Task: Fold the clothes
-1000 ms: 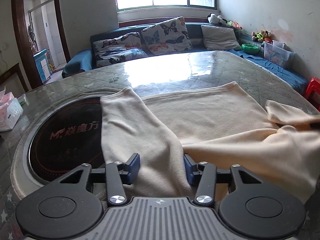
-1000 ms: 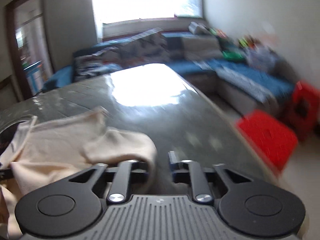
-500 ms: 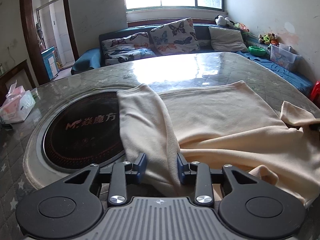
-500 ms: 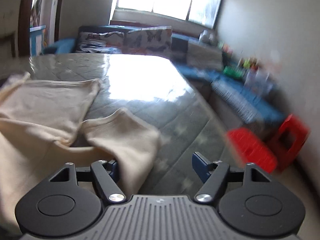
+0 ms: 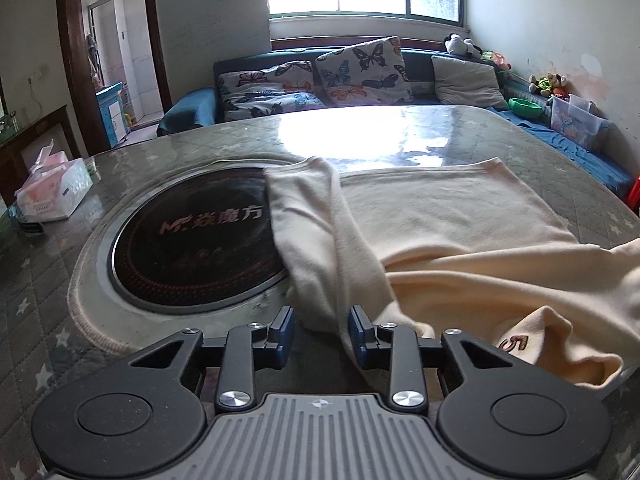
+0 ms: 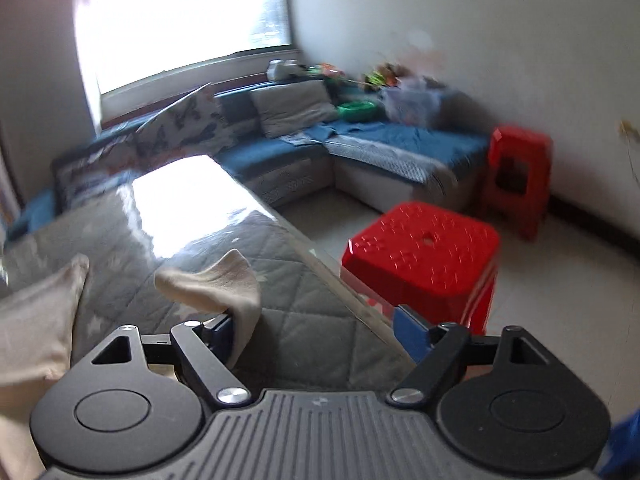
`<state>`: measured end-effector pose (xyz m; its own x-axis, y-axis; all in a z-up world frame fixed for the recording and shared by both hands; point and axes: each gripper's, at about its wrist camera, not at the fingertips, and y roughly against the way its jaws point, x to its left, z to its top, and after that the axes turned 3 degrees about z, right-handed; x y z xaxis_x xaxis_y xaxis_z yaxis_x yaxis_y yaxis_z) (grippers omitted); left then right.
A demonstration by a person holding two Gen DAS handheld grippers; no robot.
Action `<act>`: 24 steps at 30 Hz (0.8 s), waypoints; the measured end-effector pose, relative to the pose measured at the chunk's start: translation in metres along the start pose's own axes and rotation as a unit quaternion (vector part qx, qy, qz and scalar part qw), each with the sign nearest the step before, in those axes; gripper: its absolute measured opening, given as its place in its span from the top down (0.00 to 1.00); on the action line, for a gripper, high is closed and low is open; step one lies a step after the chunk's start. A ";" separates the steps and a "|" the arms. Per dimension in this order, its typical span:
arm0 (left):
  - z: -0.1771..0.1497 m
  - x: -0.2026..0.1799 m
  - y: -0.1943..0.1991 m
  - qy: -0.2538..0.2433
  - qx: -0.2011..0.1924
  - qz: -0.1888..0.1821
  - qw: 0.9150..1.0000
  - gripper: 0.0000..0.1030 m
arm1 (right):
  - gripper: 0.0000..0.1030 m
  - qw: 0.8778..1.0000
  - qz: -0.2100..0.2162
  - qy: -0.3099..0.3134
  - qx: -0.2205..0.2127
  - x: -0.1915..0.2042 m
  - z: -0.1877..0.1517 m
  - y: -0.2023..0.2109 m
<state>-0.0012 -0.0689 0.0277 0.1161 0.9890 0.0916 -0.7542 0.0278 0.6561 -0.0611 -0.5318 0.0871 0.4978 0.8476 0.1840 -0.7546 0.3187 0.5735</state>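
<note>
Sleeve [image 5: 320,240] is what my next move turns on: its long axis runs near to far, straight away from my left gripper [image 5: 321,334], with the cuff at the far end lying over the edge of the round black hob [image 5: 188,236] set into the tabletop [image 5: 400,136]. The near end of that sleeve comes down right between the left fingers [image 5: 362,338], which stand narrowly apart with cloth in the gap but, as far as I can judge, not pinched. The rest of the cream garment [image 5: 460,232] spreads to the right of the sleeve, flat at the far side and bunched nearer me, where a small embroidered mark [image 5: 514,344] shows on a turned-over edge.

My right gripper [image 6: 312,334] is at the garment's other side, near the right edge of the tabletop, and its fingers are spread wide. The other sleeve's cuff [image 6: 216,284] droops against the left finger [image 6: 218,334] only (the right-hand finger hangs out over the floor, towards the red stool [image 6: 424,256]), so nothing is held there. This view is smeared by motion, so I cannot place the cloth more finely.

I judge the left side the better placed: the sleeve lies dead ahead and aligned with the fingers, so closing and carrying it rightward across the body would make the first fold. The right would first have to shift left to centre on its cuff.
</note>
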 end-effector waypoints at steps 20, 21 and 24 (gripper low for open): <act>0.048 -0.004 -0.009 0.001 -0.035 0.006 0.999 0.58 | 0.19 0.986 0.097 0.134 0.019 0.068 -0.011 0.000; 0.054 -0.007 -0.014 -0.001 -0.036 0.006 0.999 0.58 | 0.19 0.985 0.100 0.138 0.023 0.072 -0.013 -0.001; 0.070 -0.015 -0.039 -0.007 -0.027 0.005 1.000 0.58 | 0.19 0.983 0.105 0.148 0.035 0.084 -0.018 -0.009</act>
<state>0.0716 -0.0945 0.0527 0.1162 0.9873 0.1085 -0.7887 0.0253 0.6142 -0.0202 -0.4562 0.0834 0.1805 0.9810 0.0707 -0.7911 0.1021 0.6031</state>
